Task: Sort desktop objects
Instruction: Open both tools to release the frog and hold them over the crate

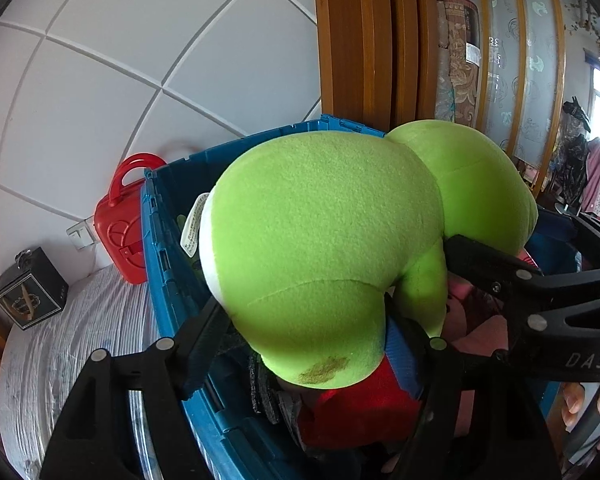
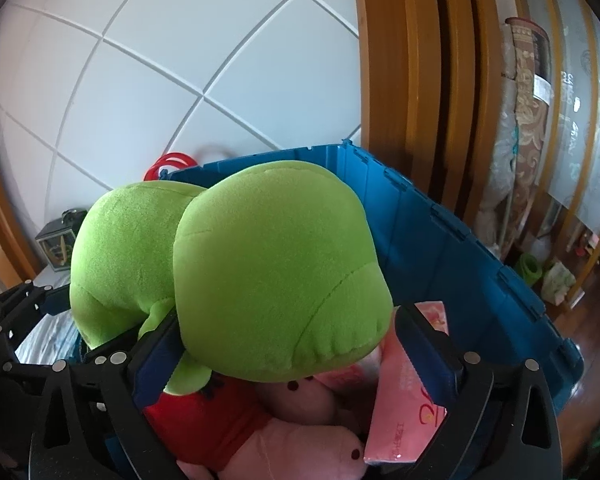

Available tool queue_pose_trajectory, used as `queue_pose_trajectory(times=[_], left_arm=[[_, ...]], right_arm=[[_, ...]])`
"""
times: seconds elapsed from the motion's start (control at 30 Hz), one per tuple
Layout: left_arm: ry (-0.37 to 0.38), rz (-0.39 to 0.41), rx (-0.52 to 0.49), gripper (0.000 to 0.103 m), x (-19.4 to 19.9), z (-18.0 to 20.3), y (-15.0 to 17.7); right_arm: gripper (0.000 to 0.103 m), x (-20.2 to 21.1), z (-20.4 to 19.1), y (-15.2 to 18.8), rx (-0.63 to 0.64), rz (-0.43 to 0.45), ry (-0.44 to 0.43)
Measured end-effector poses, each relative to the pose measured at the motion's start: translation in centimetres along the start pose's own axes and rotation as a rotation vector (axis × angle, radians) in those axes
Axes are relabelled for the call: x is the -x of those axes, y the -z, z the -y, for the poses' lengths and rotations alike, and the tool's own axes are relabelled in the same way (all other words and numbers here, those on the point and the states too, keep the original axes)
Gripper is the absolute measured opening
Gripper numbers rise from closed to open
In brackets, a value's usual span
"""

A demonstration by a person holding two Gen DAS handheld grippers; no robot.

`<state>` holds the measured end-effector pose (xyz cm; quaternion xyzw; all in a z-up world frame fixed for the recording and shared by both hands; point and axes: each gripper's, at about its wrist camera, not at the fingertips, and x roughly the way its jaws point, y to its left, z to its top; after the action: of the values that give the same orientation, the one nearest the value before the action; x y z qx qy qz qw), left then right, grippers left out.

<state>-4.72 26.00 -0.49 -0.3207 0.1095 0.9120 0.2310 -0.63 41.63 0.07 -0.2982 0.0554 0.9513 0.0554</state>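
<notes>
A large green plush toy (image 1: 320, 240) lies on top of the things in a blue plastic bin (image 1: 160, 240). One rounded lobe sits between the fingers of my left gripper (image 1: 306, 316), which stands open around it; the fingers lie close against the fabric without squeezing it. In the right wrist view the toy's other lobe (image 2: 276, 272) sits inside my right gripper (image 2: 288, 324), open wide, with a gap at the right finger (image 2: 424, 352). The right gripper's finger (image 1: 484, 260) also shows beside the toy in the left wrist view.
Under the toy the bin (image 2: 440, 248) holds a red soft item (image 2: 204, 420), a pink plush (image 2: 300, 420) and a pink packet (image 2: 404, 408). A red carry case (image 1: 118, 224) and a black box (image 1: 30, 288) stand on the striped table cover (image 1: 80, 340). A person's fingers (image 1: 588, 400) show lower right.
</notes>
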Motion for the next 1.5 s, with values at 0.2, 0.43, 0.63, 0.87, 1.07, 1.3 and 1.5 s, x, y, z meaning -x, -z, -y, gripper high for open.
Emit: queue_pose_trajectory(times=[0.2,0.43,0.63,0.87,1.07,1.3,1.5], left_arm=[[0.015,0.042,-0.019,0.074,1.8,-0.2,0.8],[0.059,0.092,-0.044,0.081,4.8,-0.2,2.1],[0.077,0.157,-0.028,0.091,7.6,-1.1,3.3],[0.062,0.226,0.042,0.1,9.5,-2.4,4.2],[0.002,0.252,0.085,0.1,10.1,-2.6,3.6],[-0.046,0.244,0.128,0.1,10.2,-2.0,3.4],[-0.076,0.226,0.132,0.1,10.1,-1.6,3.5]], right_arm=[[0.103,2.5,-0.2,0.7,-0.027,0.043,0.036],[0.103,5.8,-1.4,2.1,-0.053,0.055,0.095],[0.103,8.6,-3.2,3.4,-0.041,0.072,0.167],[0.103,11.5,-4.1,4.1,-0.028,0.121,0.231],[0.103,12.2,-3.5,3.9,0.003,0.148,0.265],[0.103,11.5,-2.2,3.7,0.033,0.132,0.229],[0.103,11.2,-1.9,4.0,0.048,0.113,0.21]])
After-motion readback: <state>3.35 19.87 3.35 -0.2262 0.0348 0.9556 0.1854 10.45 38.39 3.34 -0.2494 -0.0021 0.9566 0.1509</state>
